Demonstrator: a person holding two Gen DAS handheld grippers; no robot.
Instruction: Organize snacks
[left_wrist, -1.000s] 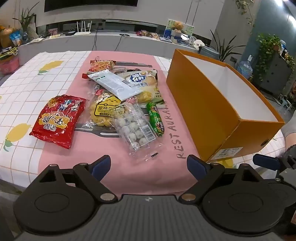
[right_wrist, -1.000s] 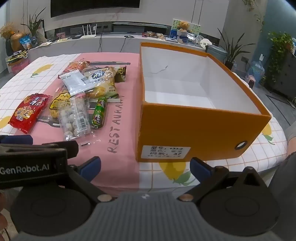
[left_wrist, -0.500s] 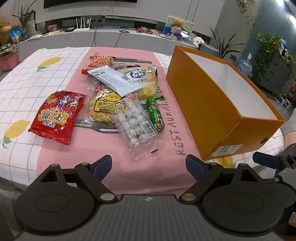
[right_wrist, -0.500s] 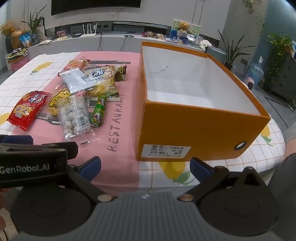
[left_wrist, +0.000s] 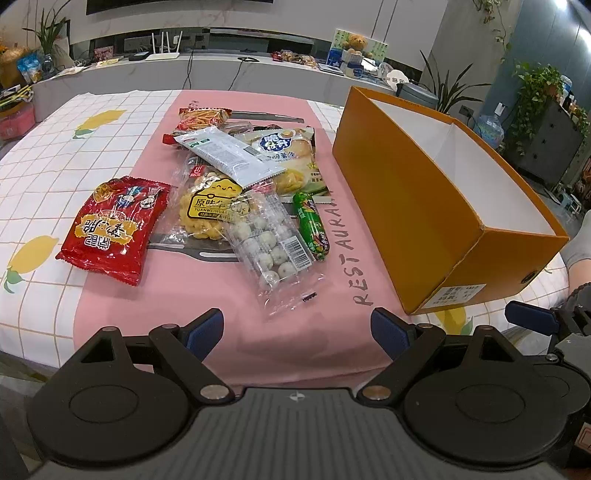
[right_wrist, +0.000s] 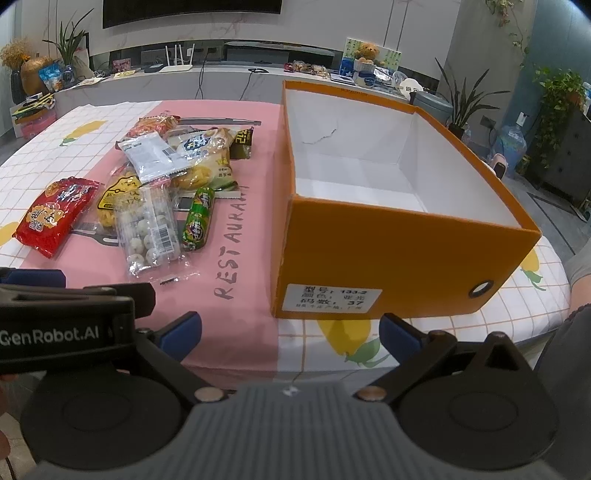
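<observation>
Several snack packs lie in a pile on the pink runner (left_wrist: 325, 332): a red bag (left_wrist: 114, 229), a yellow puff bag (left_wrist: 210, 210), a clear bag of white balls (left_wrist: 269, 243), a green sausage (left_wrist: 310, 225) and a white pack (left_wrist: 229, 153). An empty orange box (left_wrist: 413, 199) stands to their right; it also shows in the right wrist view (right_wrist: 369, 251). My left gripper (left_wrist: 297, 328) is open and empty over the table's near edge, in front of the clear bag. My right gripper (right_wrist: 290, 330) is open and empty before the box's near wall.
The table carries a white checked cloth (left_wrist: 74, 155) with lemon prints. A grey counter (left_wrist: 221, 74) with clutter runs behind the table. Plants and a cabinet (left_wrist: 546, 144) stand at the right. The left gripper's body (right_wrist: 62, 325) shows at the lower left in the right wrist view.
Both grippers have drifted slightly, so the snacks and box sit a little lower and closer in view. Nothing was grasped or moved.
</observation>
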